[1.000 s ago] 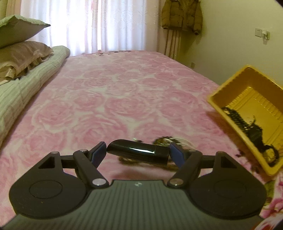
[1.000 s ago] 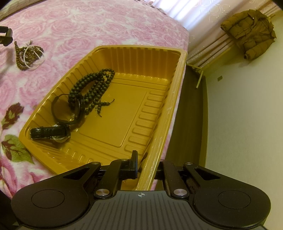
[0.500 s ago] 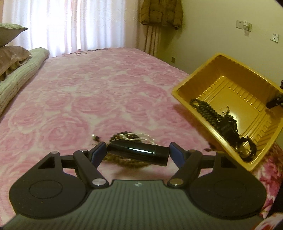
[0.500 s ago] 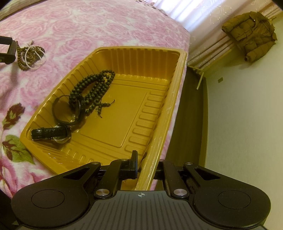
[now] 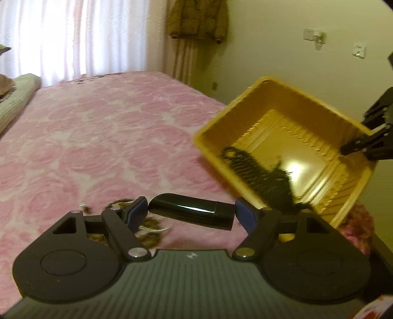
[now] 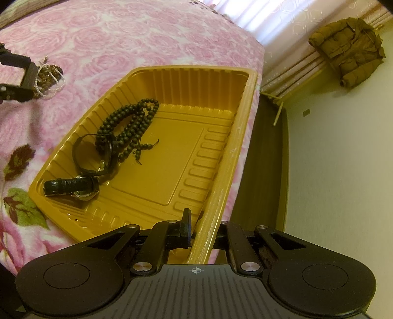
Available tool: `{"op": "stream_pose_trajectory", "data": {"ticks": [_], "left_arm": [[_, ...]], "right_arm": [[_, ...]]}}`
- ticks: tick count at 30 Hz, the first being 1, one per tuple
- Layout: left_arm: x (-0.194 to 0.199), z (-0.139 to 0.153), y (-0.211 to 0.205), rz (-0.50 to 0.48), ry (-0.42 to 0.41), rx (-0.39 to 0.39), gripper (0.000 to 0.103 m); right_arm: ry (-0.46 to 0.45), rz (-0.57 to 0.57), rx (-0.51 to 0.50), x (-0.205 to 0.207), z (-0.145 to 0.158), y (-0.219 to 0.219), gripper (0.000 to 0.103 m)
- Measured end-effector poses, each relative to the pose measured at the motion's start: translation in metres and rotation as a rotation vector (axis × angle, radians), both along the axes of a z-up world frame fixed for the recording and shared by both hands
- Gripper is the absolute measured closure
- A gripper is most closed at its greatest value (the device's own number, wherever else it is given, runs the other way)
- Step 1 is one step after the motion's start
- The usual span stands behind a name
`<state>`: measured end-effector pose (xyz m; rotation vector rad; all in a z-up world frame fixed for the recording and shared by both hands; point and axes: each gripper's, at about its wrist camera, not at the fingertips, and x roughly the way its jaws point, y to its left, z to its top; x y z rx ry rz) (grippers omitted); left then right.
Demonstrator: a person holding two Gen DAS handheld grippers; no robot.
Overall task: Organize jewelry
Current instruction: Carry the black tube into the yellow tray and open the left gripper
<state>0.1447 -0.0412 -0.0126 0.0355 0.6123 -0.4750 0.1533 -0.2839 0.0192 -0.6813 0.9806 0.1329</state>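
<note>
My left gripper (image 5: 191, 212) is shut on a glossy black tube-shaped case (image 5: 190, 211), held crosswise between its blue pads above the pink bedspread, just left of the yellow tray (image 5: 245, 103). My right gripper (image 6: 202, 229) is shut on the yellow tray's rim (image 6: 216, 196) and holds the tray tilted. In the tray lie dark bead strings (image 6: 130, 122), a black bangle (image 6: 95, 157) and a black-strapped watch (image 6: 71, 187). A heap of brown beads and white pearls (image 6: 50, 78) lies on the bed under my left gripper, which also shows in the right wrist view (image 6: 17, 81).
The bed (image 5: 98, 127) has a pink rose blanket; its right edge drops to a dark wooden frame (image 6: 260, 171). A green quilt (image 5: 17, 95) lies at the far left. A brown jacket (image 5: 196, 17) hangs by the curtains.
My left gripper has swung right with the black case, bringing the tray closer and larger in its view. The bead heap now sits at its lower left. The right gripper keeps its hold on the rim.
</note>
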Motion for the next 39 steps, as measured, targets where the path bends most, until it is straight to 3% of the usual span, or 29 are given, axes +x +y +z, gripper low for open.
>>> {"op": "stream_pose_trajectory", "data": {"ticks": [17,33,35,36,39], "left_arm": [[0.004,0.008,-0.104,-0.290,-0.034,-0.056,0.027],[0.008,0.002,-0.125,-0.369,-0.039,-0.040,0.028],[0.007,0.003,-0.127,-0.386,-0.041,-0.048,0.022],[0.007,0.004,-0.128,-0.393,-0.043,-0.049,0.014],[0.003,0.007,-0.126,-0.390,-0.064,-0.047,0.014]], "right_arm": [[-0.001,0.001,0.006,0.000,0.000,-0.002,0.095],[0.001,-0.001,0.008,0.001,-0.001,-0.004,0.095],[0.001,-0.002,0.009,0.001,-0.001,-0.004,0.095],[0.001,-0.002,0.009,0.001,-0.001,-0.004,0.095],[0.002,-0.001,0.010,0.001,-0.001,-0.004,0.095]]}}
